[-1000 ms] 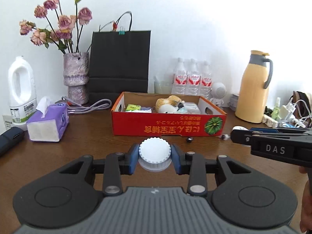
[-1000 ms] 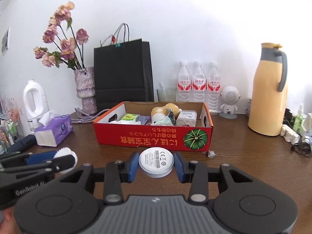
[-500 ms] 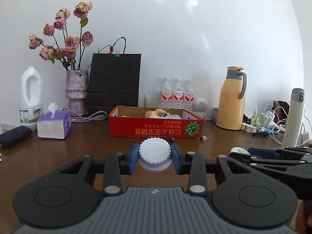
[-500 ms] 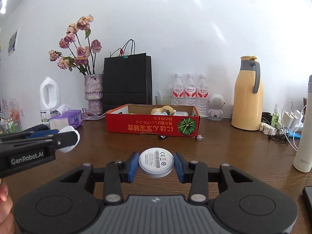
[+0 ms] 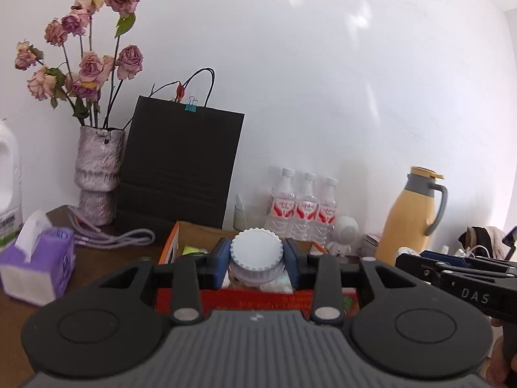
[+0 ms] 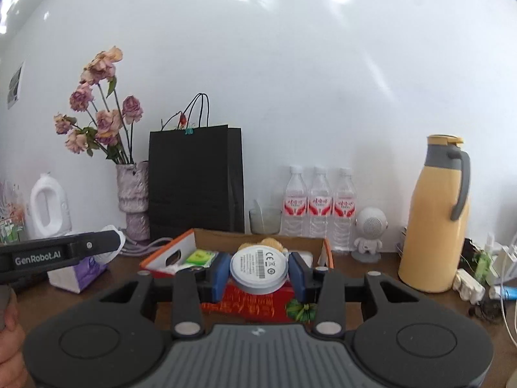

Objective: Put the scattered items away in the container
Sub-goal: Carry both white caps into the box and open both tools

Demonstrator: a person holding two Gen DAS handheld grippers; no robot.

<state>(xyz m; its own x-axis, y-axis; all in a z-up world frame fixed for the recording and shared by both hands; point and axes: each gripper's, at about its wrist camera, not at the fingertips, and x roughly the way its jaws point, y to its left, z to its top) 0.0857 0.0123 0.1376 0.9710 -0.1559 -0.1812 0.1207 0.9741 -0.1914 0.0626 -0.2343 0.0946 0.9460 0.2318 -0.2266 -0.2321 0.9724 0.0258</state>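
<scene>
My left gripper (image 5: 257, 258) is shut on a small jar with a white ribbed lid (image 5: 256, 252), held just above the near side of the red cardboard box (image 5: 258, 299). My right gripper (image 6: 259, 273) is shut on a flat white round disc (image 6: 259, 268) with a printed label, also over the box (image 6: 255, 304). The box holds a green packet (image 6: 200, 256), a plush toy (image 6: 268, 243) and other small items. Each gripper shows at the edge of the other's view: the right gripper (image 5: 452, 274) and the left gripper (image 6: 64, 252).
Behind the box stand a black paper bag (image 6: 197, 177), a vase of dried roses (image 6: 132, 194), three water bottles (image 6: 318, 207), a glass (image 6: 264, 221) and a white figurine (image 6: 370, 232). A yellow thermos (image 6: 433, 220) stands right, a purple tissue box (image 5: 38, 265) left.
Both grippers swung back and then forward again, rising; they now hover over the box with the jar and the disc still held. The box looks much closer and lower than half a second ago.
</scene>
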